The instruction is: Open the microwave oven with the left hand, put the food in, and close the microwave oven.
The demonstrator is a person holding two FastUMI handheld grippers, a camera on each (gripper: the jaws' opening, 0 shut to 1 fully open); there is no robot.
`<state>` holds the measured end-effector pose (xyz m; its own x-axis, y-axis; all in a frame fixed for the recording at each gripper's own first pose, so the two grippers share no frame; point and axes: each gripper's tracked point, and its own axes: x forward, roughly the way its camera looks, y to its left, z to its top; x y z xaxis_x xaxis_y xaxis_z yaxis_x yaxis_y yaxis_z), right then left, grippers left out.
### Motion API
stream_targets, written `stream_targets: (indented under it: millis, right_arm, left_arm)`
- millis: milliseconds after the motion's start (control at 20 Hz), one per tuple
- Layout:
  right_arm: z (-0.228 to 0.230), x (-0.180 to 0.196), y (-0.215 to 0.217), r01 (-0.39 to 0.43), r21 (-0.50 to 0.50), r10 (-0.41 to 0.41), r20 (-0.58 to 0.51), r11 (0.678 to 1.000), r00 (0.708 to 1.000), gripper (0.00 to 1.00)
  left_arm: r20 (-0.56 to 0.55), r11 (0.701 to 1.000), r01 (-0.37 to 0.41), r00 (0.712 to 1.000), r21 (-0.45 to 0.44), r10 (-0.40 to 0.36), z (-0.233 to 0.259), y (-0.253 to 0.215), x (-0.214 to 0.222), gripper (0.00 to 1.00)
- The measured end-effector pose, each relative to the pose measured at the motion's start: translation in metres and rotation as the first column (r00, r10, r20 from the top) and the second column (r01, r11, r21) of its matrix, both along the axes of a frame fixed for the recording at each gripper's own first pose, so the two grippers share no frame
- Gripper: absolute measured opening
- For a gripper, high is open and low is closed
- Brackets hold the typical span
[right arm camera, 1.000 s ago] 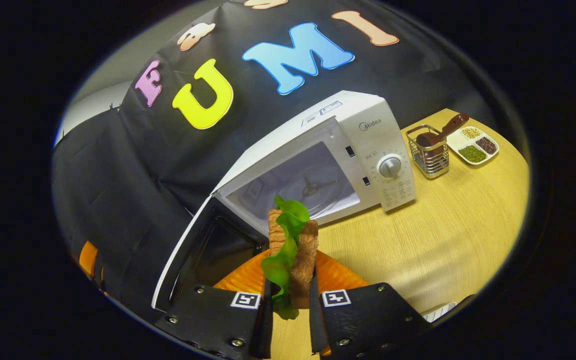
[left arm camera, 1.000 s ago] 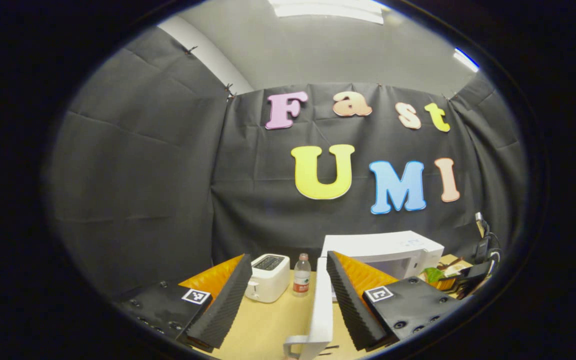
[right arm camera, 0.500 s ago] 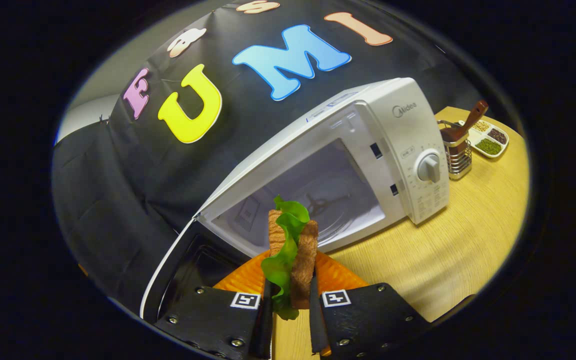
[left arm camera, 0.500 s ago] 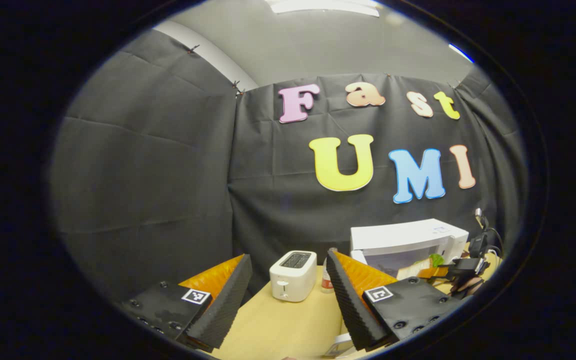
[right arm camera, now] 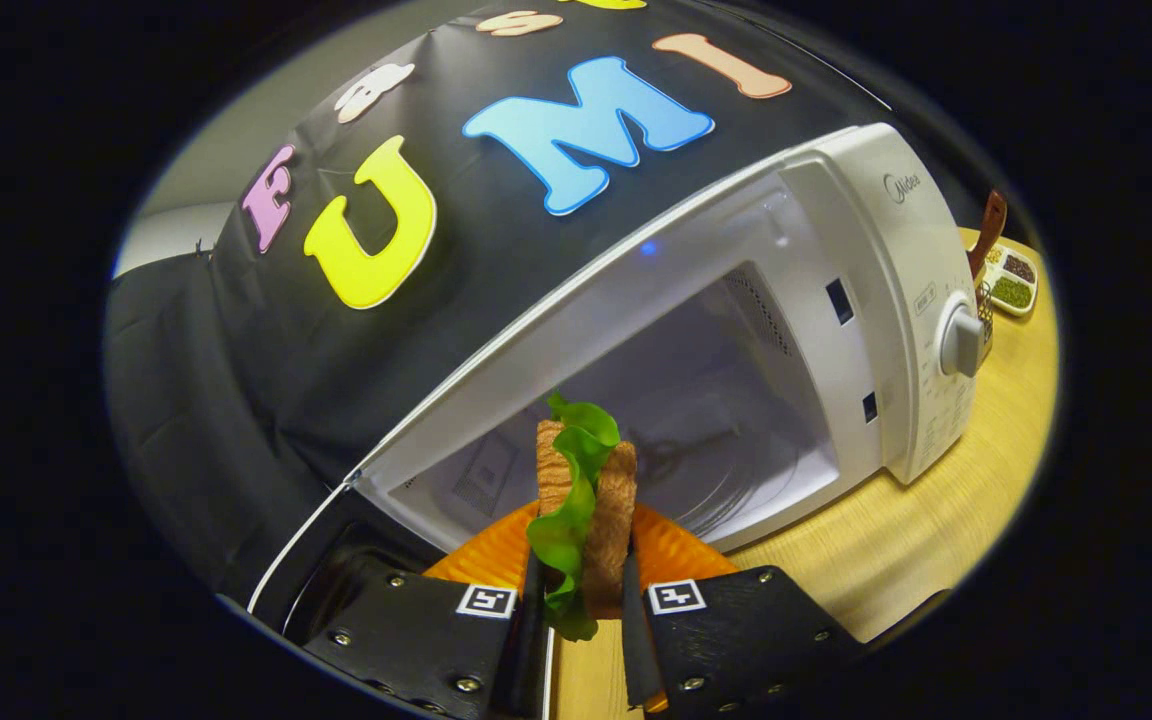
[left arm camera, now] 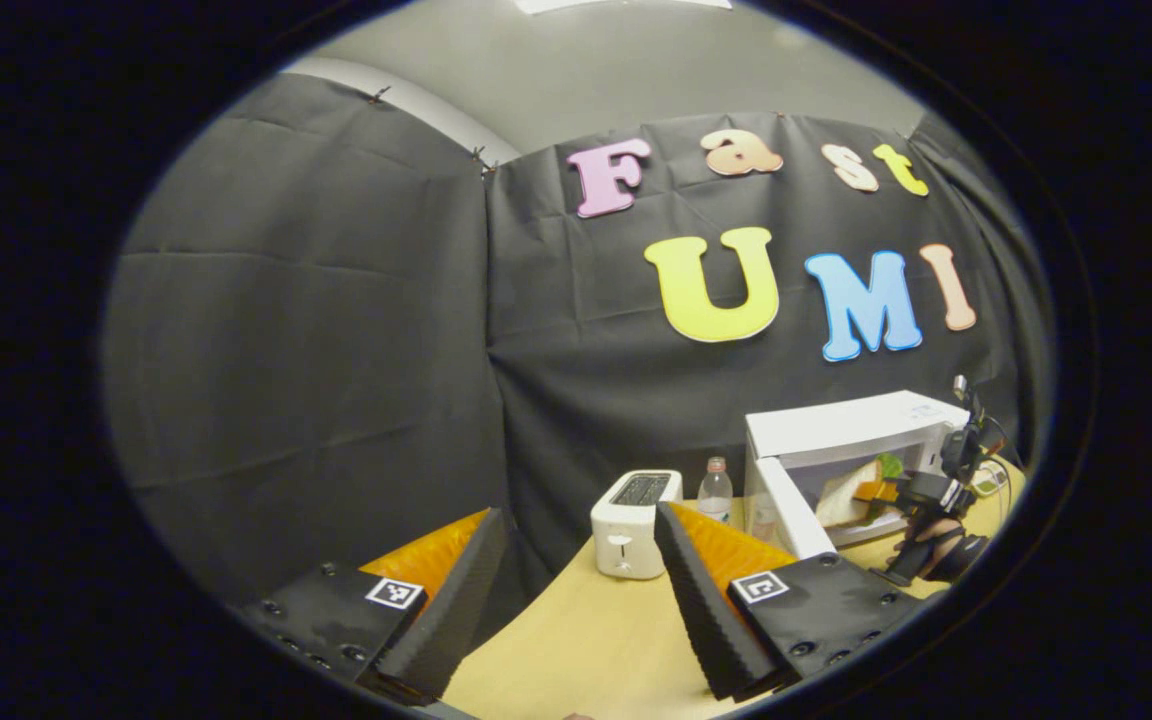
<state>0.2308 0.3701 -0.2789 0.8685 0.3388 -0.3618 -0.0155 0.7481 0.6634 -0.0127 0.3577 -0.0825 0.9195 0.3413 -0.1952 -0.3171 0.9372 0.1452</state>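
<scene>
Right then, the right hand-held gripper (right arm camera: 576,625) was clamped on the sandwich (right arm camera: 584,500) at the open microwave's (right arm camera: 836,300) mouth; tilting could have spilled lettuce. The left hand-held gripper (left arm camera: 576,590) hung apart, empty.

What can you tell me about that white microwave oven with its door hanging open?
The white microwave oven is a boxy, plastic-looking appliance standing on the light wooden table. Its dark-lined door is swung wide open to the left of the pale, bare cavity. A control panel with a round white dial runs down its right side. The right gripper, shut on a sandwich of brown bread and green lettuce, holds it at the cavity's mouth, not yet set down. Nothing else visibly touches the oven.
</scene>
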Motion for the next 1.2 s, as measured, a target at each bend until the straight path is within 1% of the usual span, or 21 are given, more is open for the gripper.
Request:
stream_targets:
  millis: [50,100,200,350,450,500,550,600,650,700,750,800,850,900,950,1000,1050,1100,1150,1200]
  right_arm:
    - [-0.003,0.005,0.002,0.015,0.011,-0.015,0.000,1.000,1.000,0.33]
    - [-0.006,0.007,0.005,0.028,0.021,-0.027,-0.002,0.999,1.000,0.33]
    - [-0.011,0.015,0.012,0.044,0.040,-0.044,-0.005,0.998,0.999,0.33]
    - [-0.022,0.030,0.012,0.070,0.018,-0.070,-0.007,0.997,0.998,0.34]
    - [-0.032,0.036,0.010,0.088,0.009,-0.088,-0.042,0.996,0.995,0.33]
    - [-0.037,0.038,0.008,0.094,0.004,-0.094,-0.060,0.996,0.994,0.39]
    - [-0.042,0.040,0.005,0.102,-0.011,-0.102,-0.074,0.995,0.992,0.39]
    - [-0.044,0.040,0.002,0.107,-0.029,-0.109,-0.081,0.994,0.991,0.44]
    - [-0.052,0.041,-0.004,0.121,-0.075,-0.128,-0.092,0.990,0.987,0.44]
    - [-0.054,0.043,-0.012,0.127,-0.113,-0.138,-0.099,0.985,0.985,0.55]
    - [-0.055,0.042,-0.016,0.121,-0.133,-0.135,-0.104,0.984,0.985,0.62]
    - [-0.058,0.041,-0.017,0.120,-0.154,-0.137,-0.104,0.981,0.985,0.68]
    - [-0.059,0.037,-0.027,0.131,-0.209,-0.156,-0.109,0.969,0.982,0.72]
    - [-0.068,0.037,-0.035,0.130,-0.258,-0.164,-0.116,0.957,0.980,1.00]
    - [-0.070,0.034,-0.039,0.126,-0.285,-0.166,-0.120,0.950,0.979,0.99]
    - [-0.068,0.033,-0.043,0.123,-0.310,-0.166,-0.115,0.943,0.979,0.98]
    - [-0.061,0.032,-0.048,0.125,-0.336,-0.164,-0.091,0.934,0.982,0.98]
    - [-0.051,0.031,-0.051,0.125,-0.353,-0.156,-0.061,0.927,0.986,0.98]
    - [-0.040,0.028,-0.052,0.125,-0.365,-0.145,-0.027,0.923,0.989,0.98]
    - [-0.027,0.025,-0.054,0.122,-0.373,-0.128,0.008,0.920,0.992,0.98]
  left_arm:
    - [-0.009,1.000,-0.009,1.000,0.009,0.009,-0.002,0.004,-0.003,0.97]
    - [-0.018,1.000,-0.017,1.000,0.018,0.017,-0.006,0.007,-0.008,0.93]
    - [-0.030,0.999,-0.026,0.999,0.029,0.027,-0.007,0.011,-0.011,0.93]
    - [-0.036,0.999,-0.038,0.999,0.038,0.039,-0.009,0.019,-0.019,0.93]
    - [-0.040,0.998,-0.047,0.998,0.043,0.049,-0.011,0.024,-0.021,0.93]
    - [-0.041,0.998,-0.053,0.998,0.040,0.054,-0.013,0.025,-0.021,1.00]
    - [-0.037,0.998,-0.058,0.998,0.034,0.059,-0.013,0.027,-0.020,0.93]
    - [-0.035,0.998,-0.062,0.997,0.029,0.063,-0.012,0.026,-0.020,0.93]
    - [-0.035,0.998,-0.064,0.997,0.026,0.065,-0.013,0.025,-0.019,0.93]
    - [-0.041,0.998,-0.064,0.997,0.024,0.065,-0.017,0.024,-0.020,0.97]
    - [-0.046,0.998,-0.062,0.997,0.024,0.063,-0.017,0.023,-0.020,0.93]
    - [-0.048,0.998,-0.059,0.997,0.026,0.060,-0.019,0.022,-0.018,0.97]
    - [-0.050,0.998,-0.054,0.997,0.027,0.055,-0.020,0.018,-0.016,1.00]
    - [-0.051,0.998,-0.046,0.998,0.030,0.048,-0.020,0.015,-0.015,0.97]
    - [-0.051,0.999,-0.039,0.998,0.035,0.041,-0.020,0.012,-0.014,0.97]
    - [-0.053,0.999,-0.031,0.998,0.037,0.033,-0.022,0.009,-0.012,1.00]
    - [-0.054,0.999,-0.021,0.998,0.034,0.023,-0.024,0.005,-0.011,1.00]
    - [-0.054,1.000,-0.012,0.998,0.029,0.013,-0.024,0.000,-0.009,0.97]
    - [-0.053,1.000,-0.007,0.999,0.023,0.009,-0.025,-0.004,-0.008,1.00]
    - [-0.049,1.000,-0.005,0.999,0.016,0.005,-0.028,-0.006,-0.007,1.00]
